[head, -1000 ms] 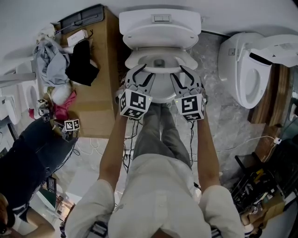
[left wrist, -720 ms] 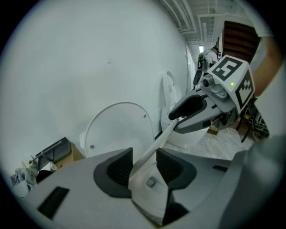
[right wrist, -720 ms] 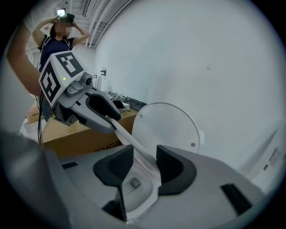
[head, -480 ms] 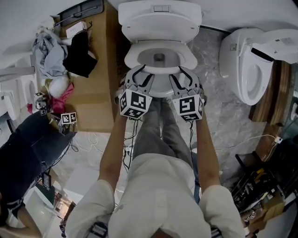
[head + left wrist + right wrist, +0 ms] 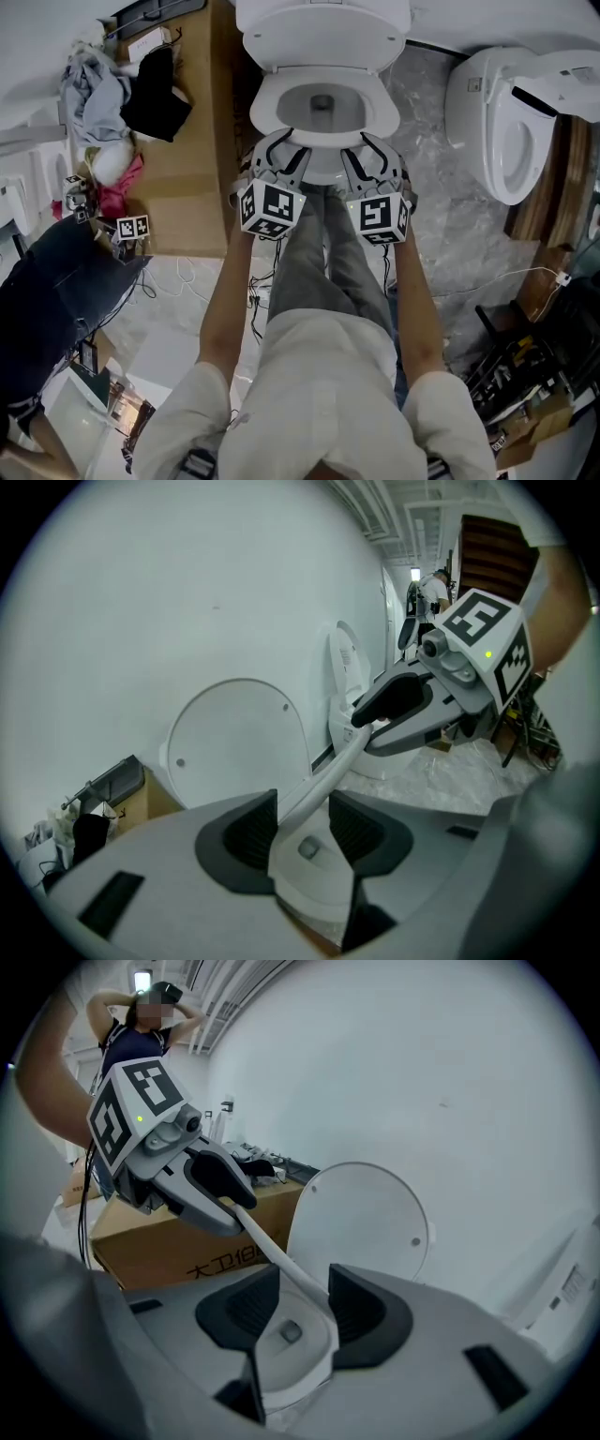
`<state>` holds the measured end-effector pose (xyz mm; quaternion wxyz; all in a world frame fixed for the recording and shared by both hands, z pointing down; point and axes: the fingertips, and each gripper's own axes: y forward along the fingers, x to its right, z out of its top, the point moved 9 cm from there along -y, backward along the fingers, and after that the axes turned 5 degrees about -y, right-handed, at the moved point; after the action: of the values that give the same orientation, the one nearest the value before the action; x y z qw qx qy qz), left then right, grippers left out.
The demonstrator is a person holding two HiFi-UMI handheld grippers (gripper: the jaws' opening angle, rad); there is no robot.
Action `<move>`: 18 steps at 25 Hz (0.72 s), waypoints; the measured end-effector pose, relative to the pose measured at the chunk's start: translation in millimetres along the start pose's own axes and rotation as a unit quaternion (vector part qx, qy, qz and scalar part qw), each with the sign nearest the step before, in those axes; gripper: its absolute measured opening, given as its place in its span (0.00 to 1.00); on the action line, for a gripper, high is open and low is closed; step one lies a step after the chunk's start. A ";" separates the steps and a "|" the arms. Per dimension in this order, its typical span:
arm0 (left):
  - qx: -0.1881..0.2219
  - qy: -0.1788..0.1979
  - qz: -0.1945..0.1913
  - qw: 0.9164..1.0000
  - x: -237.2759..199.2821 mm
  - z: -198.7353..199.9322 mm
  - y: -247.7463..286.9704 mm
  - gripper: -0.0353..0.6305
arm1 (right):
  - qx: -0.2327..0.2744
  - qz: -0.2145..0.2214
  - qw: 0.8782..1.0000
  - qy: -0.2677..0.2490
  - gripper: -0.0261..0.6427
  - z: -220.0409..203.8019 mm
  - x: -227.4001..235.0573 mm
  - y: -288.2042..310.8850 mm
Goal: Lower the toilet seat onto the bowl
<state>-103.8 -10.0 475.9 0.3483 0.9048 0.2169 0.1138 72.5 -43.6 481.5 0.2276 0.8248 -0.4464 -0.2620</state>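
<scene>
A white toilet stands at the top of the head view with its lid (image 5: 323, 37) upright. The toilet seat (image 5: 265, 111) lies low over the bowl (image 5: 322, 105), tilted slightly up at the front. My left gripper (image 5: 284, 148) and right gripper (image 5: 368, 148) are side by side at the seat's front rim. In the left gripper view the seat's edge (image 5: 323, 785) runs between the left gripper's (image 5: 302, 829) pads and on to the right gripper (image 5: 394, 700). In the right gripper view the seat's rim (image 5: 272, 1246) fills the right gripper's (image 5: 302, 1305) gap. Both are shut on the rim.
A cardboard box (image 5: 183, 178) stands left of the toilet, with clothes (image 5: 94, 94) piled beyond it. A second toilet (image 5: 516, 122) sits at the right. Cables (image 5: 487, 281) cross the marble floor. Another person (image 5: 47, 300) crouches at the left beside a marker cube (image 5: 131, 228).
The seat has swung down toward the bowl, with both grippers moving down with it on its front rim. The bowl opening now shows rounder and fuller.
</scene>
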 end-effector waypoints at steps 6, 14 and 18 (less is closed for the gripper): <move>-0.006 0.008 -0.008 1.000 12.4 -14.9 -2.5 0.33 | -0.017 0.016 1.000 -0.007 0.30 -11.1 -12.8 -4.6; -0.022 0.021 -0.024 0.999 29.0 -37.1 -3.5 0.34 | -0.033 0.036 0.999 -0.016 0.30 -30.3 -32.3 -9.1; -0.035 0.024 -0.029 0.999 38.3 -49.6 -2.6 0.34 | -0.045 0.048 0.998 -0.017 0.30 -41.3 -42.7 -9.8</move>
<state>-88.6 38.6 512.5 0.3773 0.8825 0.2471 0.1333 85.0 3.6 516.6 0.2692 0.7867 -0.4771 -0.2845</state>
